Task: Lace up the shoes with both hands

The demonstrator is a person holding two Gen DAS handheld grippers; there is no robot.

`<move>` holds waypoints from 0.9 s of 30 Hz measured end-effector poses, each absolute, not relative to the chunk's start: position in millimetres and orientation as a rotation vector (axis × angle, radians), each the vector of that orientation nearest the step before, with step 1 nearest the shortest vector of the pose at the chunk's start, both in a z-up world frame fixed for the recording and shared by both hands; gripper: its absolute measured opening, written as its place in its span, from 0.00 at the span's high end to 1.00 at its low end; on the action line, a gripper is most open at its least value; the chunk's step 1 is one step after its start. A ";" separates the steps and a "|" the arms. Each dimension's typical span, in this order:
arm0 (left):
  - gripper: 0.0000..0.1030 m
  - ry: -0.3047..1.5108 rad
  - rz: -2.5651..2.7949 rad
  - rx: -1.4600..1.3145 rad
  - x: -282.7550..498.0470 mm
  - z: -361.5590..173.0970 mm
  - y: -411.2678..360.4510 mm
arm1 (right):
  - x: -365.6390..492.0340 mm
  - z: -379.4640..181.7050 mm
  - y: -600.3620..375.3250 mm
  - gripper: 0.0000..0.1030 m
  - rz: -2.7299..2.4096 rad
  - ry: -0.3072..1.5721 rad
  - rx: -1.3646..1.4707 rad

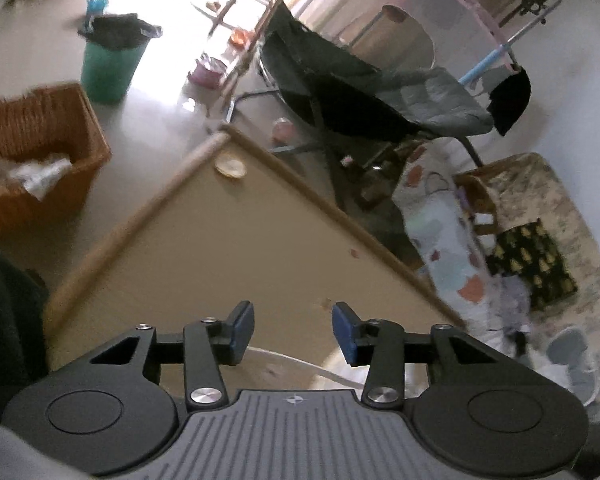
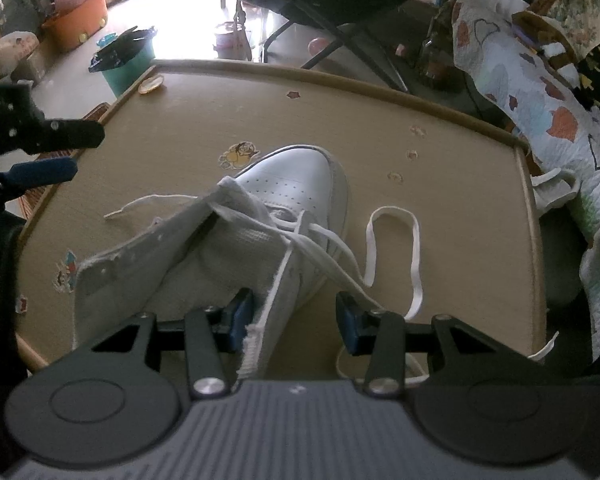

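A white high-top shoe (image 2: 296, 184) lies on the tan table (image 2: 460, 200), toe pointing away and its tongue and flaps spread wide. Its white lace (image 2: 416, 248) crosses near the lower eyelets and loops loosely to the right; another end trails left. My right gripper (image 2: 294, 326) stands open astride the shoe's right eyelet flap, which lies against the left pad (image 2: 240, 322), while a lace strand passes over the right finger. My left gripper (image 1: 294, 332) is open above bare table, with nothing between its pads; it also shows at the left edge of the right wrist view as the left gripper (image 2: 60, 154), clear of the shoe.
A wicker basket (image 1: 40, 152) and a green bin (image 1: 112, 64) stand on the floor beyond the table's left side. A dark folding chair (image 1: 380, 100) is behind the table. A patterned quilt (image 2: 540, 120) hangs at the right. Stickers dot the tabletop.
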State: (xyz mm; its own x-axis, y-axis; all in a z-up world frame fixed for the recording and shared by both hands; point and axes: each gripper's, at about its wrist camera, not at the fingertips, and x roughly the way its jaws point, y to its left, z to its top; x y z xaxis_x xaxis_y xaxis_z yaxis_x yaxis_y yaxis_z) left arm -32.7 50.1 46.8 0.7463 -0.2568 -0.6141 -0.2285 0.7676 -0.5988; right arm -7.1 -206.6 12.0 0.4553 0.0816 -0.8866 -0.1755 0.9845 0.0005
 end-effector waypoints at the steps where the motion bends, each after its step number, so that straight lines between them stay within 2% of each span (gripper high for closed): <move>1: 0.56 0.769 -0.027 -0.736 -31.2 46.1 45.9 | -6.8 12.0 -207.5 0.57 0.160 1.087 -0.091; 5: 0.55 0.878 -0.051 -0.788 -24.2 35.3 25.2 | -5.9 12.0 -210.9 0.57 0.165 1.087 -0.074; 12: 0.46 0.986 -0.030 -0.766 -17.4 19.8 2.2 | -7.2 11.1 -214.1 0.57 0.171 1.080 -0.057; 18: 0.46 0.889 -0.004 -0.856 -10.1 20.2 4.5 | -11.6 10.7 -215.9 0.54 0.165 1.053 -0.030; 22: 0.46 0.826 0.015 -1.023 -14.5 16.1 5.0 | -17.3 13.0 -212.2 0.54 0.172 1.026 -0.061; 24: 0.50 0.877 0.004 -1.095 -13.6 8.2 -0.1 | -21.2 15.7 -209.1 0.54 0.179 1.016 -0.089; 27: 0.50 0.918 0.005 -1.103 -14.6 2.3 -11.2 | -27.2 18.6 -205.8 0.54 0.207 1.002 -0.114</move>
